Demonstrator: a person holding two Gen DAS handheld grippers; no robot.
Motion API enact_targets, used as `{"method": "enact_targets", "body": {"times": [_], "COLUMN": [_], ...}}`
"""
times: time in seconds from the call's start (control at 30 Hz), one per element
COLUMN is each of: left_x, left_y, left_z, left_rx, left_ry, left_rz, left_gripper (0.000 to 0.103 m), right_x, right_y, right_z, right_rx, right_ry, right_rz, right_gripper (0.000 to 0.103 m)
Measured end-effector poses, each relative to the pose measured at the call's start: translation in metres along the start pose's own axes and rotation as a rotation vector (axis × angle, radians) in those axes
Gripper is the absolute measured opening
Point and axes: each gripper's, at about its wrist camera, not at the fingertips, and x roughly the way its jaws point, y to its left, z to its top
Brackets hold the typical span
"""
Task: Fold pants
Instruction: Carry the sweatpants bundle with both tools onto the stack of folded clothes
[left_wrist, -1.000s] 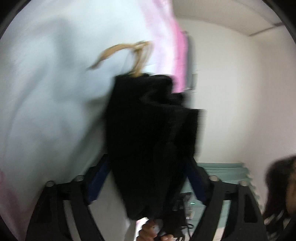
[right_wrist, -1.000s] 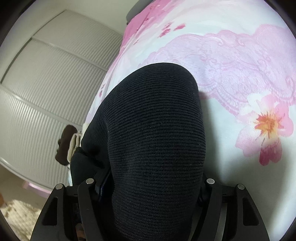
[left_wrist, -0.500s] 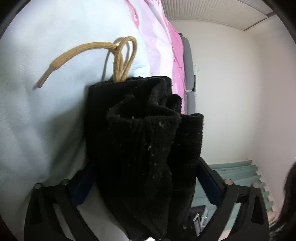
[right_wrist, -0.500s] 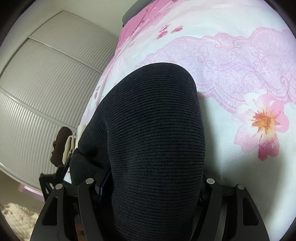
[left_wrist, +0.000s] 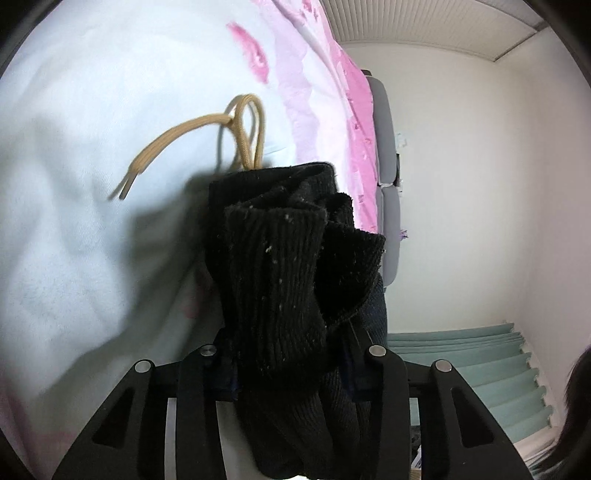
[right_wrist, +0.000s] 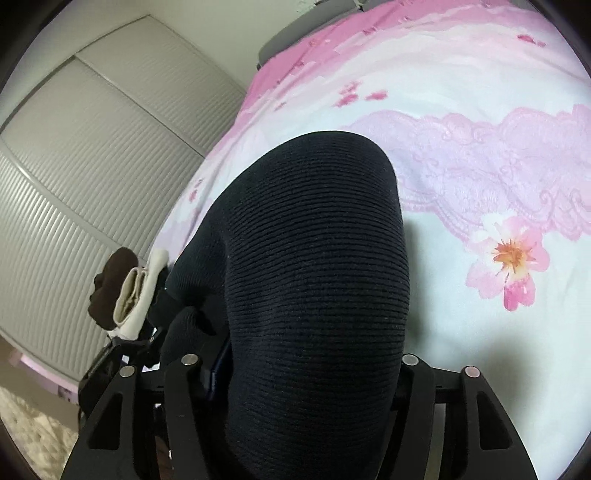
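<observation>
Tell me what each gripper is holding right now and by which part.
Both hold the black pants: the left gripper is clamped on the bunched waistband end with the tan drawstring, the right gripper on a rounded fold of the ribbed fabric.

Left gripper (left_wrist: 291, 354) just closed tight on bunched black pants (left_wrist: 291, 280), tan drawstring (left_wrist: 207, 129) looped above, lying on pink floral bed (left_wrist: 110, 184), white wall (left_wrist: 472, 184) beyond

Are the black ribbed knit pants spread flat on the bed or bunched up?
Bunched: the black ribbed knit pants stand in gathered folds in the left gripper, not flat.
</observation>
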Motion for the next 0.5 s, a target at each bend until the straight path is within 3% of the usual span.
{"method": "enact_targets", "body": {"times": [0.2,0.4,0.5], "left_x": [-0.029,-0.09,-0.141], "left_y": [-0.041,-0.102,-0.14], "left_z": [0.01,0.025,0.051], "left_rx": [0.055,0.099,0.147], "left_ry": [0.01,0.01,-0.023], "left_rz": [-0.068,-0.106,-0.106], "left_gripper": [0.037,0.037,0.037], "right_x": [-0.028,-0.066,-0.075], "right_y": [0.028,0.088,0.126], "right_z": [0.002,0.018,0.029], "right_rx": [0.027,-0.009,-0.009], "right_ry": [-0.045,-0.09,-0.103], "right_rz": [0.039,0.051,0.081], "right_gripper": [0.054,0.053,0.053]}}
